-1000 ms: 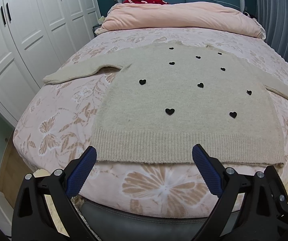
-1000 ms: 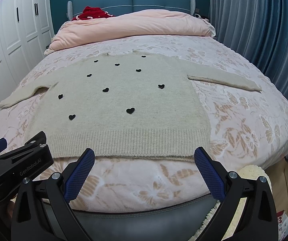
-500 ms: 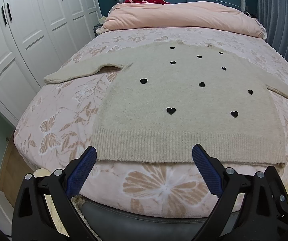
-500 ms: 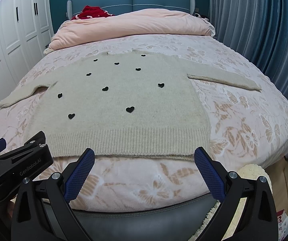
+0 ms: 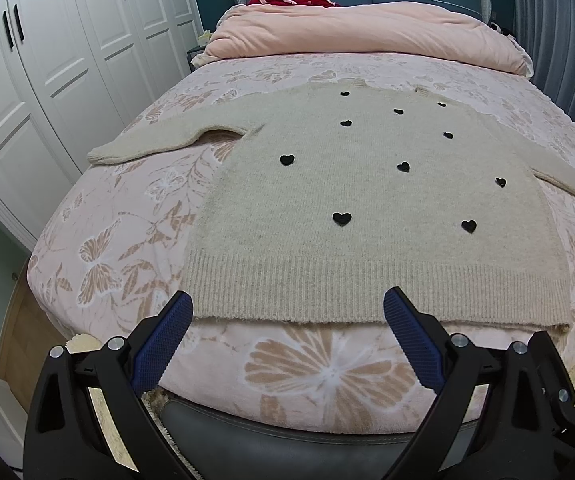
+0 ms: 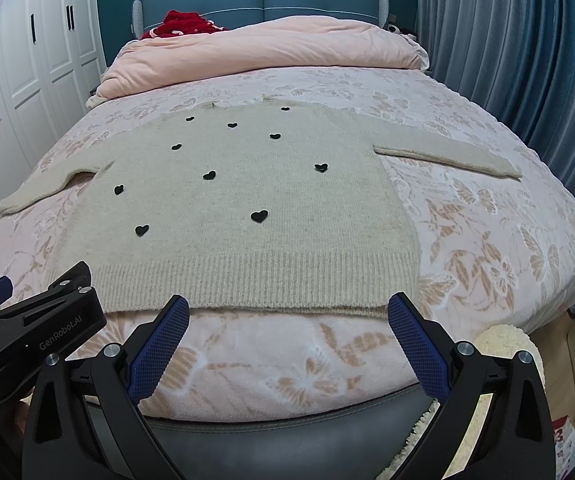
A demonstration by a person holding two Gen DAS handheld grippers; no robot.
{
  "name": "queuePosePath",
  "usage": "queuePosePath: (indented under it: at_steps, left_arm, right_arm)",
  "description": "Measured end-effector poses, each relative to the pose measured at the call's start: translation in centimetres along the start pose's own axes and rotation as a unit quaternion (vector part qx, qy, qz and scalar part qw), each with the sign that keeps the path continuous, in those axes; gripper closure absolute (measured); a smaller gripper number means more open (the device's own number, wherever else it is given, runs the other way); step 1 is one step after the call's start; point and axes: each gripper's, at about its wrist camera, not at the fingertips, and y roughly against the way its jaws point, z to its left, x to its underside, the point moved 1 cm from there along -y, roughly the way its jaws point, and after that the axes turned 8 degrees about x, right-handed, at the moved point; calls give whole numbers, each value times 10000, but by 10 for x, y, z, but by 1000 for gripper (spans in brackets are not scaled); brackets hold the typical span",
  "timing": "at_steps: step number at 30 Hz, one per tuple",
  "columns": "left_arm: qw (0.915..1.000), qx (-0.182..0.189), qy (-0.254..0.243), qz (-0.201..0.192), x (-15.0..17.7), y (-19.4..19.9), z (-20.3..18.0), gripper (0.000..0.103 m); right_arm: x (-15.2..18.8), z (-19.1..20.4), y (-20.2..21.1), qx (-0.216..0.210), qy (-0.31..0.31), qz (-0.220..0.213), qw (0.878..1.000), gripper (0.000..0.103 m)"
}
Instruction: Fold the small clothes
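Sweater (image 5: 367,216) lies flat on the bed (image 5: 119,248), ribbed hem along the near edge, sleeves spread sideways. Left tool (image 5: 287,312) and right tool (image 6: 287,316) hover just short of the hem, both wide open and empty, each about equally near.

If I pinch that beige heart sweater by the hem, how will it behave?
The sweater looks like soft, fuzzy knit lying limp and flat, so it will probably sag and drape. The ribbed hem likely stretches. Its spread sleeves would probably trail behind.
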Motion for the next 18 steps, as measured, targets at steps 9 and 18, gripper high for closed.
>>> queuePosePath:
  at_steps: [9, 18]
  left_arm:
    - [10000, -33, -18, 3, 1, -2, 1, 9]
    - [10000, -62, -32, 1, 1, -3, 0, 9]
  right_arm:
    - [1, 0, -2, 29, -17, 46, 10000, 5]
    - [0, 0, -5, 30, -54, 94, 9999, 5]
